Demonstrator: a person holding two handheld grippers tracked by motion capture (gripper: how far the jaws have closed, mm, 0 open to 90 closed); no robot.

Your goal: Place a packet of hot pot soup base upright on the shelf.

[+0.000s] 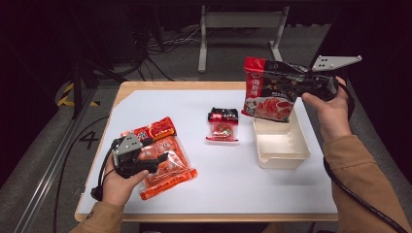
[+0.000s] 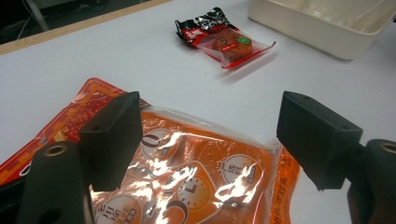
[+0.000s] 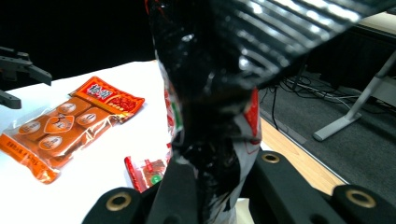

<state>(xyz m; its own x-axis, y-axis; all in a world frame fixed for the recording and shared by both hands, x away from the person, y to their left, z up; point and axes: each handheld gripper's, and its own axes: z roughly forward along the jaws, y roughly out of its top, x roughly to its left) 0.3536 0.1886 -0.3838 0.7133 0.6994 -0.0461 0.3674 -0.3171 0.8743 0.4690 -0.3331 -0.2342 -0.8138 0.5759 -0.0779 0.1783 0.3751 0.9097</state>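
- A glossy red-and-black seasoning pouch (image 1: 269, 90) is held in the air above the far end of a cream plastic tray (image 1: 282, 145), near the table's right edge.
- The right gripper (image 1: 303, 85) is clamped tight on the pouch's crinkled black edge (image 3: 210, 140).
- The left gripper (image 1: 160, 158) is spread wide over a shiny orange packet (image 2: 187, 172) lying flat near the front left; whether the pads touch it cannot be told.
- A small red snack packet (image 1: 223, 125) lies between them, with bare white table (image 1: 228, 179) around it.
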